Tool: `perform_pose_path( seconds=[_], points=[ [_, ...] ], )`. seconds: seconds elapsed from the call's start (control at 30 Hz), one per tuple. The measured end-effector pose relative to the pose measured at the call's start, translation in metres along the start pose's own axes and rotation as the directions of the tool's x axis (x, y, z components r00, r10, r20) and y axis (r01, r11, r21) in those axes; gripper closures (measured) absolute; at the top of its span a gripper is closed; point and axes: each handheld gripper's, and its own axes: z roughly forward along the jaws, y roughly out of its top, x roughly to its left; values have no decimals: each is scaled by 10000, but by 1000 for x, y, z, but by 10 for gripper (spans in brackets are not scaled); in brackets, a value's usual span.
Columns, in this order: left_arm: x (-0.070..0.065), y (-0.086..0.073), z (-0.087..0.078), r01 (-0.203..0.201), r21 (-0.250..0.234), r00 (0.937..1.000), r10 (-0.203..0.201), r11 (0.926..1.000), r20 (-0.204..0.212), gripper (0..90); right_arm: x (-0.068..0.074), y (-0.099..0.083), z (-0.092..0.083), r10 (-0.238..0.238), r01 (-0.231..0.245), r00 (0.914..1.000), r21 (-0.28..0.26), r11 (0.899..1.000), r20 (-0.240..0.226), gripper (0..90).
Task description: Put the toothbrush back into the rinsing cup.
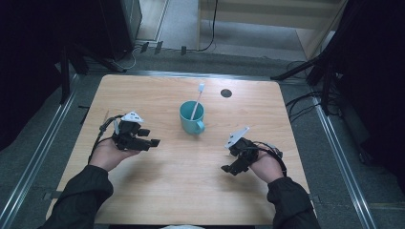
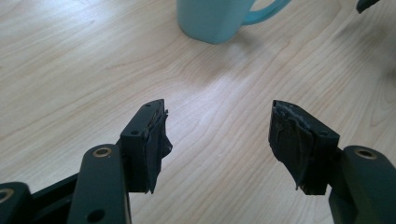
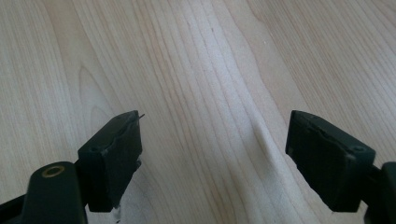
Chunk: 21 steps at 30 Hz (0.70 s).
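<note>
Pale wood grain covers the one table (image 1: 167, 191), which carries a single teal mug (image 1: 191, 117) a little beyond its middle. The mug stands upright with its handle turned toward the person's side and slightly to the right. Inside it leans one white toothbrush (image 1: 197, 101), its lower end down in the mug and its head sticking out past the far rim, tilted away from the person. One small dark round hole (image 1: 226, 93) sits in the tabletop near the far edge, to the right of the mug and apart from it.

Two grippers are counted, one in each hand. The left gripper (image 1: 148, 141) is held to the left of the mug, near it but not touching, jaws pointing right toward the centre. In the left gripper view the two black jaws stand wide apart with nothing between them but bare wood, and the mug's base and handle show ahead at the top.

The right gripper (image 1: 228, 168) is held to the right of the mug and nearer the person, well apart from it. In the right gripper view its jaws are likewise spread wide and empty over bare tabletop
</note>
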Motion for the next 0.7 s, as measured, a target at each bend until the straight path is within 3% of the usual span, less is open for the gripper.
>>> perform_pose_path(
  seconds=[0.33, 0.53, 0.7],
  points=[
    [-2, -20, 5, 55, 343, 9994, -43, 9994, -349, 356, 0, 6, 5, -207, 208, 9998, 81, 9998, -77, 189],
    [0, -29, 8, -21, 510, 9970, 61, 9987, -772, 350, -1, 8, 6, -266, 267, 9996, 116, 9996, -85, 189],
    [0, -34, 14, 96, 775, 9966, -32, 9969, -821, 323, -1, 9, 6, -300, 302, 9995, 158, 9994, -123, 189]
  ],
)
